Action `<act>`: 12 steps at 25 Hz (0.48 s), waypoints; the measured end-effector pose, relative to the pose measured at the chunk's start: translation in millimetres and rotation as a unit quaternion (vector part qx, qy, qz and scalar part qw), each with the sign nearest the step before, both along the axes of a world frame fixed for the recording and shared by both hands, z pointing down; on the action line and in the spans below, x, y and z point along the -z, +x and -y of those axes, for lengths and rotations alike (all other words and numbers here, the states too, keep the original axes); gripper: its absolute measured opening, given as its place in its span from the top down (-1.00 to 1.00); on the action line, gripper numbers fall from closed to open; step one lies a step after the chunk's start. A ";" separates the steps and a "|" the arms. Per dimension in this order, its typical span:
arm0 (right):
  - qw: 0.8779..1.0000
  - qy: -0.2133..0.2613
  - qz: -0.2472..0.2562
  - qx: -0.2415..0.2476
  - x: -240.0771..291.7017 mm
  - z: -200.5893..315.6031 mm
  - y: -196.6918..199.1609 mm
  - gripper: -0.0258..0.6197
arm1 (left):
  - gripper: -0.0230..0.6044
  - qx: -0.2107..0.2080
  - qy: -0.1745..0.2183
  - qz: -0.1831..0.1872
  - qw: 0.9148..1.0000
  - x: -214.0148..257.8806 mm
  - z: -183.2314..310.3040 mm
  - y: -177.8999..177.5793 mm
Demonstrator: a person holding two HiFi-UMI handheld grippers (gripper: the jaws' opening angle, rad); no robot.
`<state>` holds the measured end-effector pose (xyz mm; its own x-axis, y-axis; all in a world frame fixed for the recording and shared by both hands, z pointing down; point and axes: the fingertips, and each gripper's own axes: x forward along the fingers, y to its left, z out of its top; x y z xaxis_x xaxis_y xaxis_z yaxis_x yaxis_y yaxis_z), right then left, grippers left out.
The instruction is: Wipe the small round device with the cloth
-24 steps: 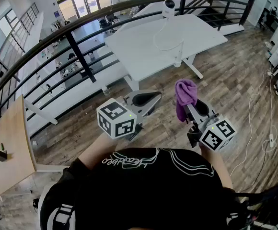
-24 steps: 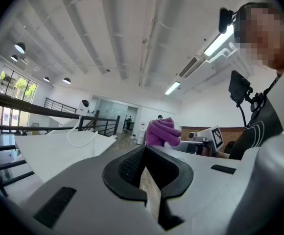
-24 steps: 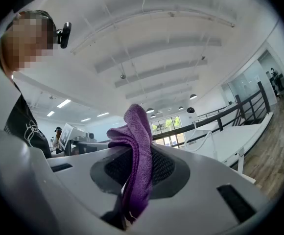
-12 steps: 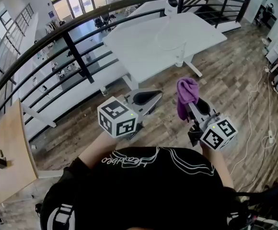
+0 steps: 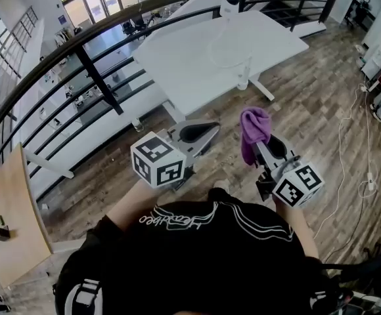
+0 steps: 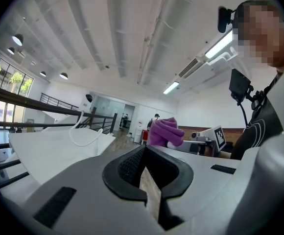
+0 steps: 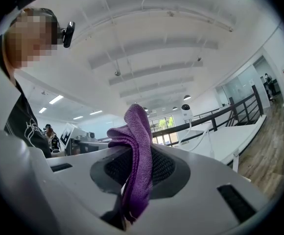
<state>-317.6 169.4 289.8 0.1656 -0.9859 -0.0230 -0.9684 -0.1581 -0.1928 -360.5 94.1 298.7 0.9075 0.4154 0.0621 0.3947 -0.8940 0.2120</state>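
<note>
Your right gripper (image 5: 261,147) is clamped on a purple microfibre cloth (image 5: 253,130), which stands up in a crumpled fold above the tips. Your left gripper (image 5: 207,130) is closed with nothing in it. Both point level, out over the wooden floor (image 5: 309,97). The small round white device (image 5: 230,4) sits well ahead of both, at the far edge of the white table (image 5: 184,58) and close by the black railing (image 5: 98,77). A white cable loop (image 5: 231,59) (lying on the tabletop) is between you and the device. Neither arm is clearly nearer.
</note>
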 end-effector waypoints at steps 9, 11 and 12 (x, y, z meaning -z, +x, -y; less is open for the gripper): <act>1.000 0.011 0.020 0.011 -15.9 45.6 135.7 0.72 | 0.90 0.021 0.004 0.031 0.999 -24.6 47.0 123.3; 1.000 0.013 0.022 0.017 -18.2 63.8 176.0 0.72 | 0.90 0.031 0.017 0.040 0.999 -31.4 64.4 161.4; 0.999 0.012 0.023 0.020 -20.0 74.5 192.2 0.72 | 0.90 0.035 0.022 0.044 0.998 -35.1 74.2 177.0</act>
<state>-125.4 94.8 309.8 0.1280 -0.9910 -0.0397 -0.9639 -0.1149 -0.2403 -183.5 19.9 333.8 0.9243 0.3466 0.1601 0.3125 -0.9277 0.2040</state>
